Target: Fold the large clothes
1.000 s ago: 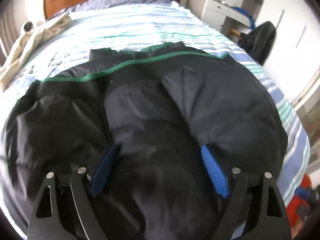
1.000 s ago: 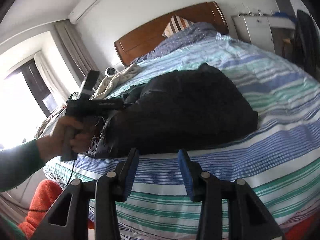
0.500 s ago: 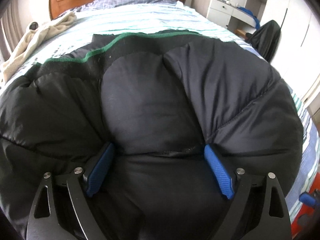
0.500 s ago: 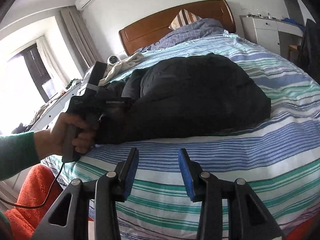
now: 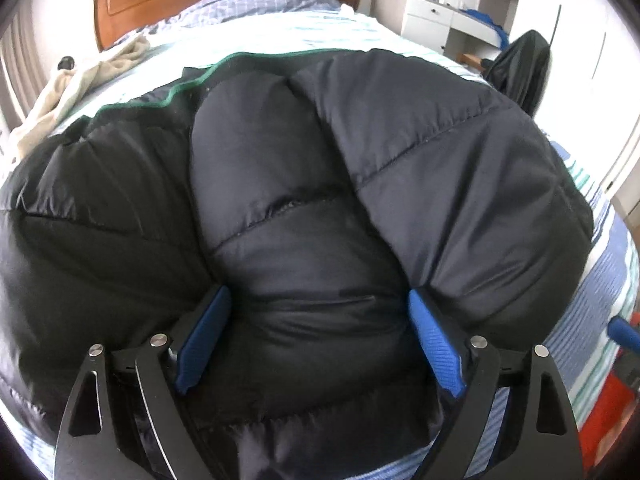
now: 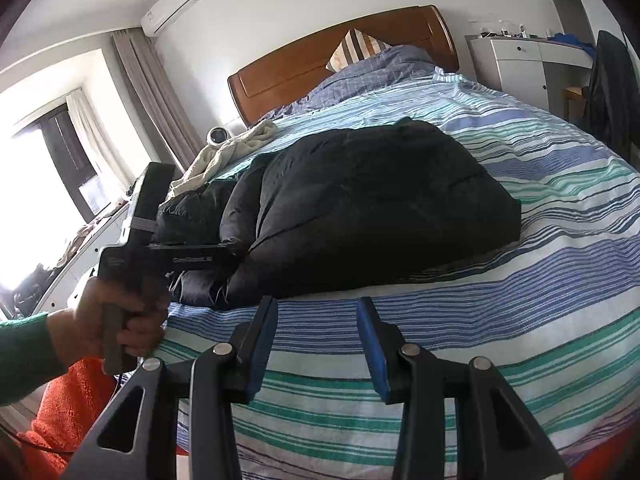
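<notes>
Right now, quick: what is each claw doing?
Left claw: open, jaws straddling a puffy fold of the black down jacket.
Right claw: open, empty, over the striped bedsheet.

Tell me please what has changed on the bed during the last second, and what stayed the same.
The left tongs moved forward onto the black puffy down jacket, which now fills their view; their jaws stayed wide open around a padded section, gripping nothing. The right tongs drew slightly nearer the striped bedcover, open and empty throughout. The jacket, the cream towel and the pillow kept their places.
</notes>
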Motion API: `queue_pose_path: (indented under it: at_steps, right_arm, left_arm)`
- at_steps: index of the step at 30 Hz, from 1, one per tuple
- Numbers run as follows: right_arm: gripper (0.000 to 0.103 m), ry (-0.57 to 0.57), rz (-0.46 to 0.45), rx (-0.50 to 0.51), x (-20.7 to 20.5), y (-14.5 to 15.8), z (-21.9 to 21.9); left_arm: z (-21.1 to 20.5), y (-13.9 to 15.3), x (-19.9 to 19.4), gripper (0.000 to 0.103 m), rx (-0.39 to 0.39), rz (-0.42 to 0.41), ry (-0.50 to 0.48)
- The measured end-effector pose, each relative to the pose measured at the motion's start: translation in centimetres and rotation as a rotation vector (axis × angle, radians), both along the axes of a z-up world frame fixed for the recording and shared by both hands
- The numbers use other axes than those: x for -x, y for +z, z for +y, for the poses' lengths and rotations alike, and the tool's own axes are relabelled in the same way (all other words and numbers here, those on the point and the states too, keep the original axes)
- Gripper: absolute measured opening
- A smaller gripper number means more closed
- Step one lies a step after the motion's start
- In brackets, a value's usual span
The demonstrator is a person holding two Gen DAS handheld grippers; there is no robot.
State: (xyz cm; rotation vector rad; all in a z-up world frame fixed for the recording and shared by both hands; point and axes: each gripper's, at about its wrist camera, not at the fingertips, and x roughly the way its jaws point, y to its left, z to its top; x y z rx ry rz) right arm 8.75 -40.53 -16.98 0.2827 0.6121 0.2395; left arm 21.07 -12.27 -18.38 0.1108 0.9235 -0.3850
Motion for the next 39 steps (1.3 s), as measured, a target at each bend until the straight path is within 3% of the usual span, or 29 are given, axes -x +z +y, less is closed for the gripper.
queue_pose_path:
  at_steps: [4,8,11,18,22,30,32,35,39]
  right_arm:
    - [0.042,-0.024,0.009,-0.023,0.0,-0.2,-0.6]
    - [0.042,-0.031,0.001,-0.027,0.1,0.0,-1.0]
    - [0.042,-0.033,0.009,-0.041,-0.3,-0.3,-1.2]
    - [0.042,-0.029,0.011,-0.025,-0.4,-0.3,-1.0]
    - [0.042,-0.049,0.015,-0.031,-0.4,-0.4,-1.5]
    - [0.042,-0.056,0.043,-0.023,-1.0,-0.7,-1.9]
    - [0.042,-0.07,0.028,-0.009,-0.8,0.4,-2.9]
    - [0.047,-0.195,-0.034,-0.044,0.7,3.4,-6.3]
    - [0.05,-0.194,-0.052,0.06,1.5,4.9,-6.7]
  left_arm:
    - [0.1,0.5,0.2,0.089,-0.006,-0.001,0.0]
    - [0.3,2.2,2.8,0.085,0.021,0.005,-0.016]
    - [0.0,0.8,4.1,0.086,-0.043,-0.018,-0.044]
    - [-0.3,-0.5,3.8,0.088,-0.068,-0.041,-0.047]
    - [-0.7,0.8,4.7,0.087,-0.076,-0.014,-0.038]
    - [2.1,2.2,9.5,0.087,-0.011,0.06,-0.069]
    - [3.1,3.0,9.9,0.087,-0.016,0.057,-0.052]
    - [5.4,5.0,9.4,0.089,0.039,0.03,-0.014]
    - [5.9,5.4,8.6,0.089,0.062,0.043,-0.007]
